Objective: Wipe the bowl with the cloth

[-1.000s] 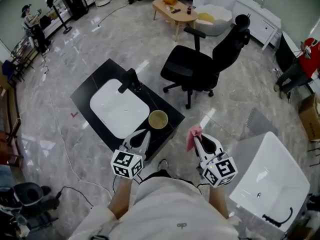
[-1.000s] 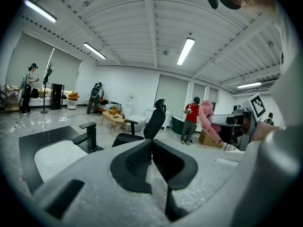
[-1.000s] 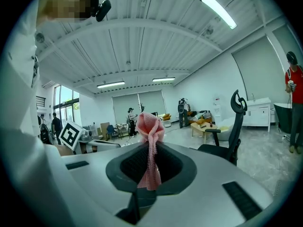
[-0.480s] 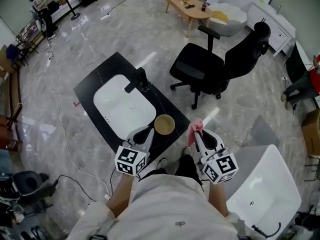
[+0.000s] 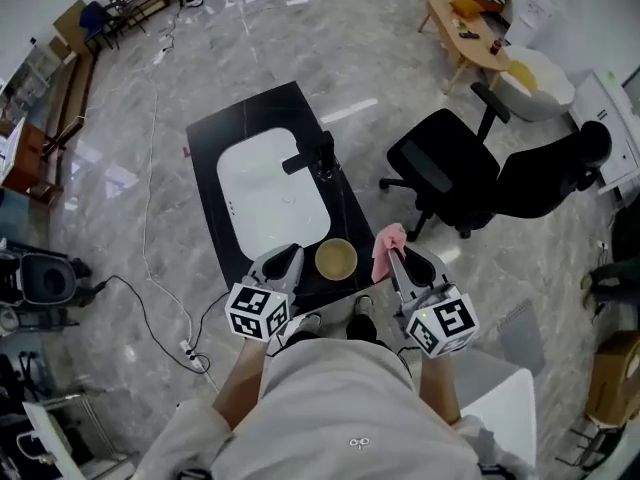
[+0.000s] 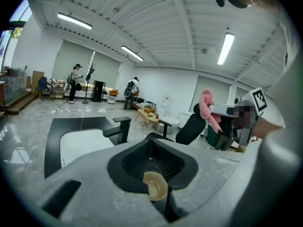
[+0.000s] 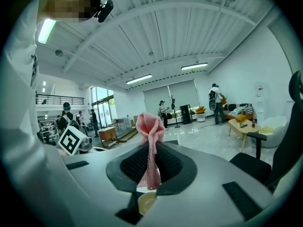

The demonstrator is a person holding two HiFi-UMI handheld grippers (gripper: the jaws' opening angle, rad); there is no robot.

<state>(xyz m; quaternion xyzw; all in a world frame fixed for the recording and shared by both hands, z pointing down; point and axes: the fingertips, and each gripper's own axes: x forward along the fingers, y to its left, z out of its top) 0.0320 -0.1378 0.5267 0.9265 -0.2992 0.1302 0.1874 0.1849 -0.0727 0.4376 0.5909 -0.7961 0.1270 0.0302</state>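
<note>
Bowl (image 5: 336, 259), tan and upright, sits on the black counter (image 5: 215, 138) at about 5 o'clock from the white sink basin (image 5: 270, 193), close to the counter's near edge. In the head view the left gripper (image 5: 284, 260) hangs just beside it at the bowl's 9 o'clock, not touching. Its jaws are drawn together with nothing clamped between them (its own view shows only a sliver of the bowl through the slot below the pads). The right gripper (image 5: 398, 260) is at the bowl's 3 o'clock, off the counter's edge. Its jaws are pinched on the pink cloth (image 5: 387, 249), which bunches up past the tips and hangs down between the pads. Cloth and bowl are near but apart. A black faucet (image 5: 312, 156) stands at the basin's 2 o'clock, and a black office chair (image 5: 470, 178) is on the marble floor (image 5: 120, 208) at about 2 o'clock from the bowl.
</note>
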